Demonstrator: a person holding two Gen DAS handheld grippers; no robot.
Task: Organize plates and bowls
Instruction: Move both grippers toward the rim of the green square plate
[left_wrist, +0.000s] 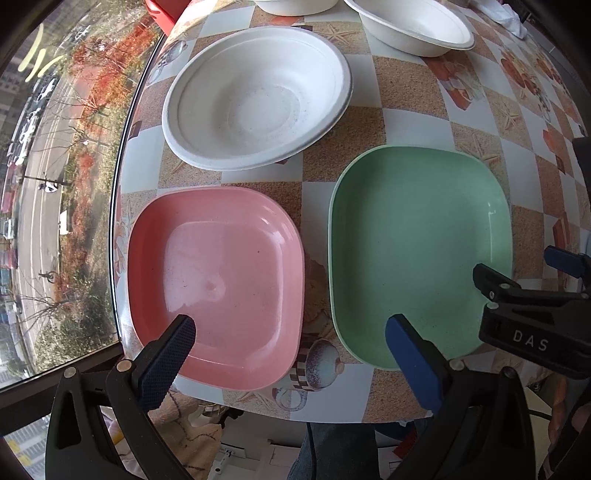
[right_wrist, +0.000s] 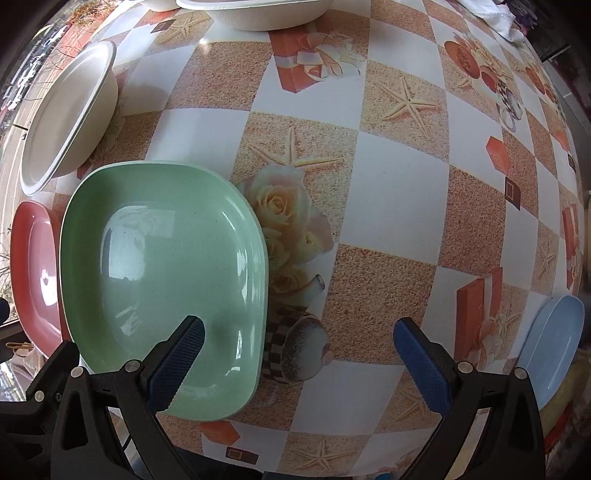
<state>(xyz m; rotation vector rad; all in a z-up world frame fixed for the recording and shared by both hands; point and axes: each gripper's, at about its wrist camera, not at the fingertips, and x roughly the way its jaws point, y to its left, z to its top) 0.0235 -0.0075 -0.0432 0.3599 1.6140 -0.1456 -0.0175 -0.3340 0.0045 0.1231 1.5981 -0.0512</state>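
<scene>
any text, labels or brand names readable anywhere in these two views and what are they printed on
"DAS": white letters on the black body of the right gripper, seen at the right edge of the left wrist view.
No other text can be read: the pink plate, green plate, blue plate and white bowl carry no print, and the tablecloth shows only pictures.

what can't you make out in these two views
- Far bowls: left wrist view, cut off by the top edge, so their count is unclear.
- Blue plate: right wrist view, squeezed at the fisheye rim, partly behind the right claw arm.
- Pink plate: right wrist view, partly hidden behind the green plate.
- White cloth: cut off at the top edge.
</scene>
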